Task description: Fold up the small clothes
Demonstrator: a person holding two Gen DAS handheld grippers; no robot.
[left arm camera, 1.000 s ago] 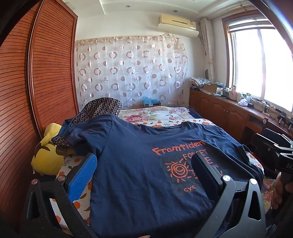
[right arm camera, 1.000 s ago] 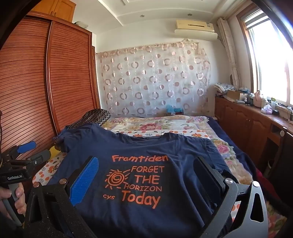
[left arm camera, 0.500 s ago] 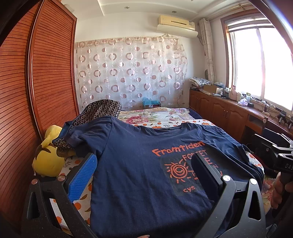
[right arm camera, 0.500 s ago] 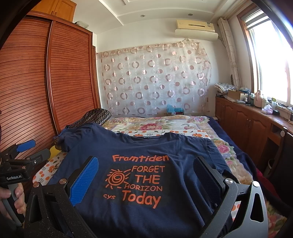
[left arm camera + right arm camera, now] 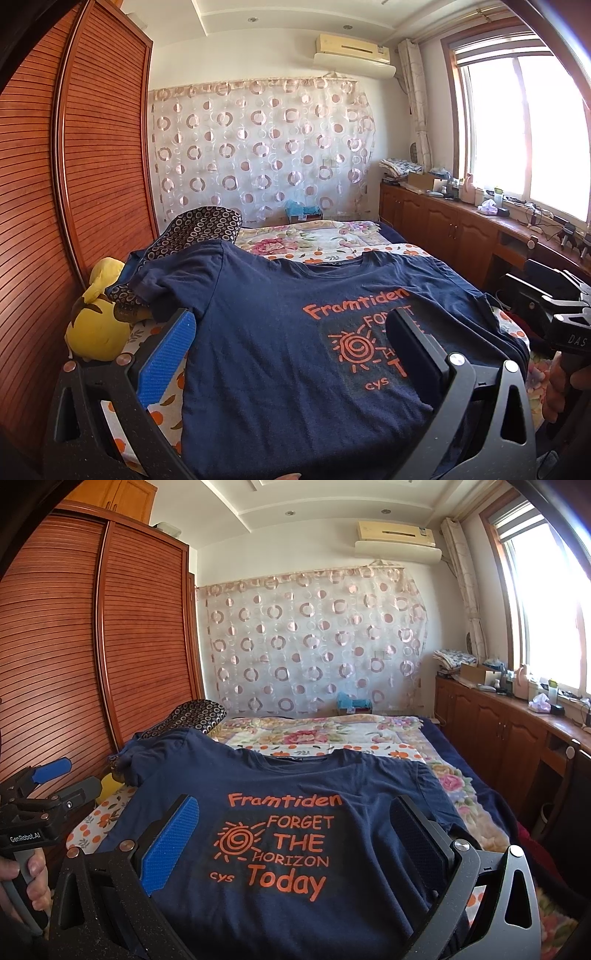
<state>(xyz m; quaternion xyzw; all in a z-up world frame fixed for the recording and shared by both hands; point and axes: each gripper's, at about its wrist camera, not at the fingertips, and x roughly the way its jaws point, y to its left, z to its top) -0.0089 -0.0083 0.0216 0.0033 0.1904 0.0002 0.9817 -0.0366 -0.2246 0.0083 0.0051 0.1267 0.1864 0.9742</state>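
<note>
A navy T-shirt [image 5: 280, 343] with orange print "Framtiden FORGET THE HORIZON Today" lies spread face up on the bed, collar away from me; it also shows in the right wrist view [image 5: 295, 812]. My left gripper [image 5: 291, 350] is open and empty, hovering over the shirt's lower left part. My right gripper [image 5: 295, 834] is open and empty, over the lower middle of the shirt above the print. The left gripper also shows at the left edge of the right wrist view [image 5: 40, 805], the right one at the right edge of the left wrist view [image 5: 554, 314].
The bed [image 5: 332, 734] has a floral and orange-print cover. A yellow plush toy [image 5: 98, 328] and a dark patterned pillow [image 5: 199, 229] lie at the bed's left, against a wooden slatted wardrobe [image 5: 74, 166]. Wooden cabinets [image 5: 461, 229] with clutter run along the right under the window.
</note>
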